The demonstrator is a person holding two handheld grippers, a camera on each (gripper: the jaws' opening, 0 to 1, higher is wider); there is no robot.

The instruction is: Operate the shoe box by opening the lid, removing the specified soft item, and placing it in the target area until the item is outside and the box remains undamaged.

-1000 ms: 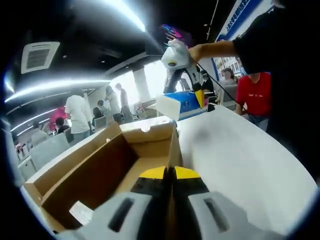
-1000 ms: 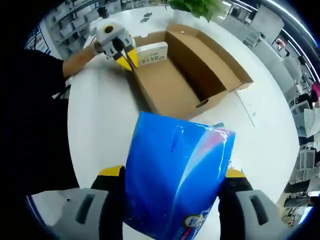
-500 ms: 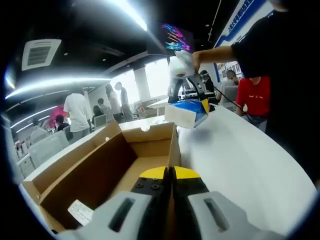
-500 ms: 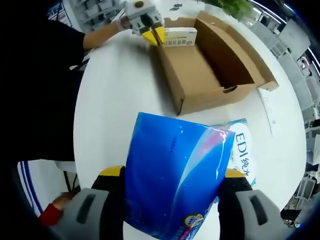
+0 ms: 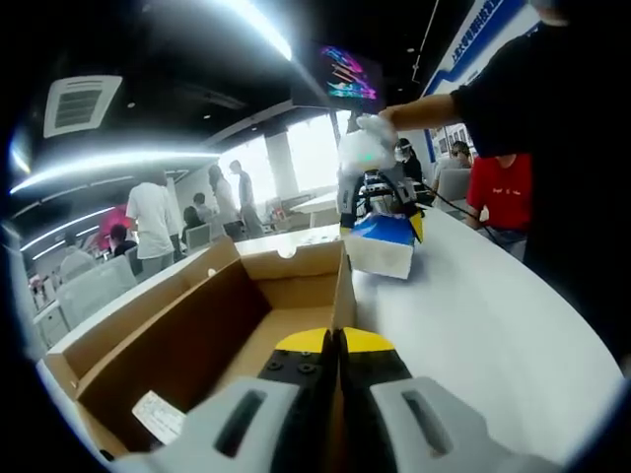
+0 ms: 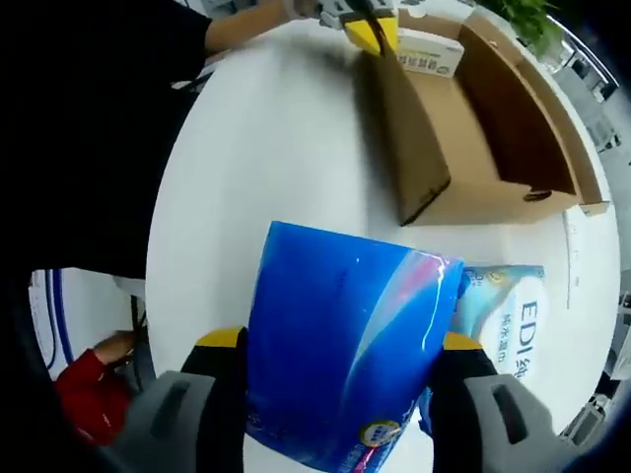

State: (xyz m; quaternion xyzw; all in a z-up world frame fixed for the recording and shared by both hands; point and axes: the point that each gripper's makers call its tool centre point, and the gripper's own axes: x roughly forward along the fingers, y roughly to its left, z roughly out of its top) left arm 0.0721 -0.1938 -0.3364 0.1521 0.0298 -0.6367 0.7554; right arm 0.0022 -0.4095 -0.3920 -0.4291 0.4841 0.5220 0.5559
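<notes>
A: Where is the soft item?

B: The blue tissue pack [image 6: 345,350] sits clamped between the 2 jaws of the right gripper [image 6: 340,345], seen close up in the right gripper view. In the left gripper view the same pack [image 5: 383,243] hangs under that gripper [image 5: 380,202], low over the white table [image 5: 473,315] just past the far corner of the open shoe box [image 5: 197,335].

A: And the arm holding it?

B: Stretched out from a black sleeve [image 5: 523,89], with the gloved hand [image 5: 367,148] on top and the jaws pointing down.

A: The left gripper?

B: Its yellow-tipped jaws are pressed together on the box's near side wall [image 5: 343,296]. From the right gripper view it [image 6: 367,22] meets the wall's far end, a bare forearm [image 6: 246,25] behind it.

A: Anything else?

B: A white carton [image 6: 429,51] lies inside the cardboard box [image 6: 473,138]. A second pale tissue pack marked EDI [image 6: 503,315] lies on the table beside the held one. People [image 5: 156,227] stand in the background.
</notes>
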